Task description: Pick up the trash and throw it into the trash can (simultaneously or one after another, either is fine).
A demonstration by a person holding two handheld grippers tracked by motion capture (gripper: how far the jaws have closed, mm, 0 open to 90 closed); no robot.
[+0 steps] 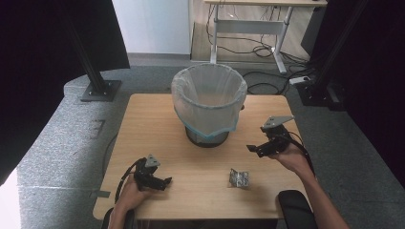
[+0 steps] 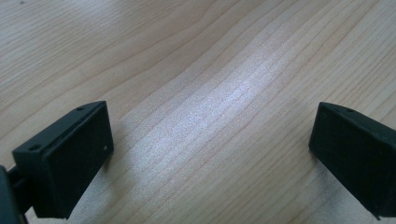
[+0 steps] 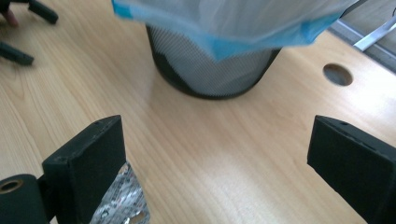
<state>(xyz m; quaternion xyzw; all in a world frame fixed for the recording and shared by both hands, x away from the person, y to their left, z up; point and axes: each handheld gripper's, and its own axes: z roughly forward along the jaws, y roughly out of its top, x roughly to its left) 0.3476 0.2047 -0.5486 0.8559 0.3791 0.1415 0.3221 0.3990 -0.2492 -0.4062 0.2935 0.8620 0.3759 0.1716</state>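
A crumpled silvery foil wrapper lies on the wooden table, front right of centre; its corner peeks out beside the jaw as foil wrapper in the right gripper view. A black mesh bin lined with a clear, blue-edged bag stands at the table's middle back; the bin looms ahead of the right jaws. My right gripper hovers open above the table, up and to the right of the wrapper, empty. My left gripper rests low at the front left, open, with bare wood between its jaws.
A round cable hole sits in the tabletop to the right of the bin. Black frame posts stand on the grey floor at both back sides. A desk with trailing cables is beyond the table.
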